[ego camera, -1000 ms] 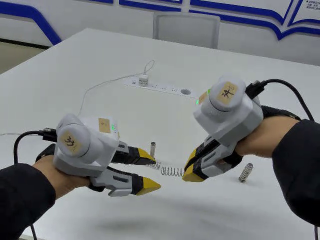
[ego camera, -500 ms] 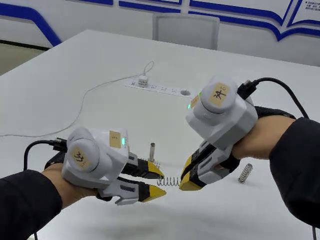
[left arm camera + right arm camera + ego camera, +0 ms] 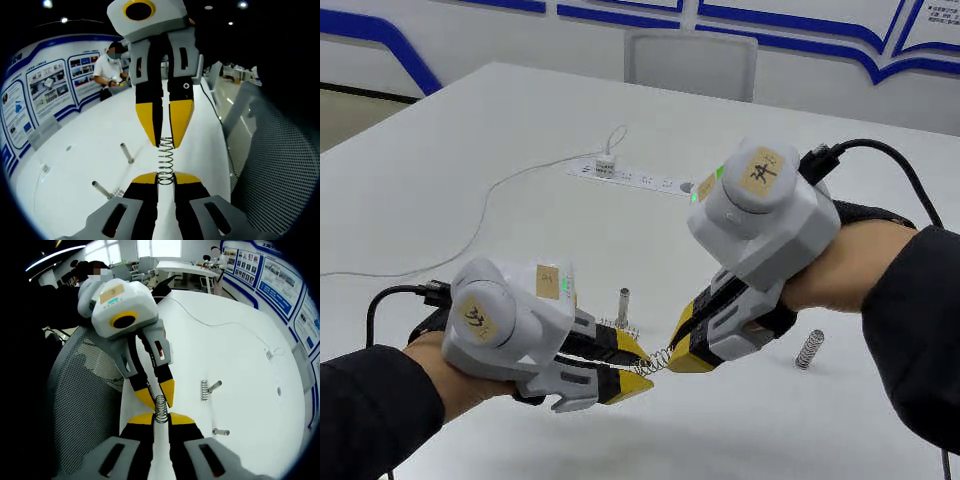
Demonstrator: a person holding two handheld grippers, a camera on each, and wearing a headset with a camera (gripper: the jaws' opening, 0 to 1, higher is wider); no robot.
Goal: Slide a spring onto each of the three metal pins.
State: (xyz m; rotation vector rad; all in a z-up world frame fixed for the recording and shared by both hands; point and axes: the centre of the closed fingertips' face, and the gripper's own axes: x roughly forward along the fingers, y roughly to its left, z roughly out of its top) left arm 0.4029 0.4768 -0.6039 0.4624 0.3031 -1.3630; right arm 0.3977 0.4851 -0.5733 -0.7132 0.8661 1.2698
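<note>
- 2 claws share 1 spring (image 3: 165,160): the left claw (image 3: 165,177) is narrowed onto 1 end and the right claw (image 3: 160,419) onto the other. The coil spans the gap between them, near the pins.
- Thin, light wire, so it will likely bend, stretch or flick away if squeezed hard or pulled (a soft pinch suits it).
- Best hold, I judge, is at 1 end alone, leaving the far end's bore free for a pin (image 3: 126,152).
- 1 spare spring (image 3: 809,347) lies on the tabletop (image 3: 740,420), well apart to the right.
</note>
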